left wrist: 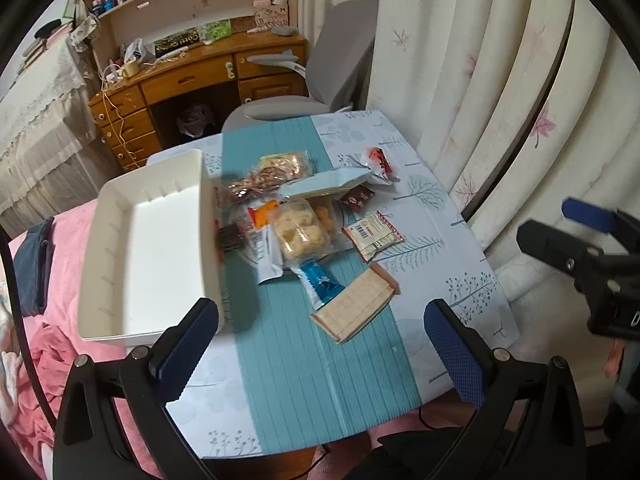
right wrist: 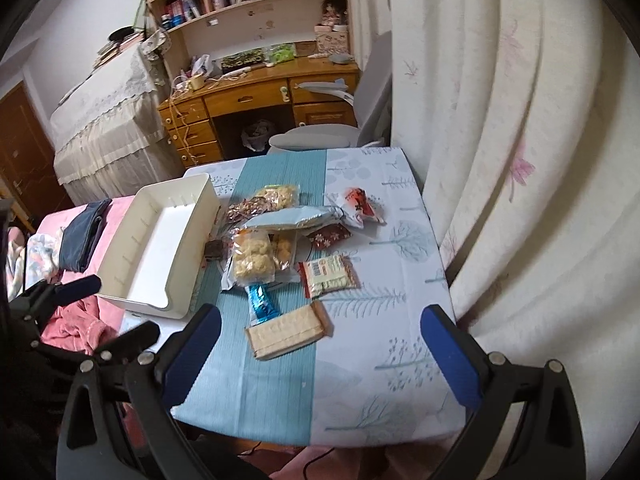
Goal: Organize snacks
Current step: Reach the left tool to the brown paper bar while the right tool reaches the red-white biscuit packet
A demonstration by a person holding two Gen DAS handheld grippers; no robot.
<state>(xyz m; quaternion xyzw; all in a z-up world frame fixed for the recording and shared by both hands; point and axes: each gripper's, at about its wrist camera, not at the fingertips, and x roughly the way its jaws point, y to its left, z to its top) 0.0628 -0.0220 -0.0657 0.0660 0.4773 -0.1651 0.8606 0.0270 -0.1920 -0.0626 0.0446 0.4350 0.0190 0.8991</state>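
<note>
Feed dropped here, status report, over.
Left gripper and right gripper open, holding nothing. White bin has nothing inside. Snacks piled beside it. Nothing blocking.

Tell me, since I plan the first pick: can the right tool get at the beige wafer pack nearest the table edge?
Probably yes. The right tool is open and the beige wafer pack lies flat just ahead of it, nothing on top, only the blue wrapper touching its far end.

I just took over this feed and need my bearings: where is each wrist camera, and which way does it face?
Left wrist: above the table's near edge, looking forward and down at the white bin and snack pile; its own open left gripper frames the view, the right gripper at far right.
Right wrist: similar height, further right, facing the cracker pack; open right gripper shows.
Shared: bin, snacks, desk.
</note>
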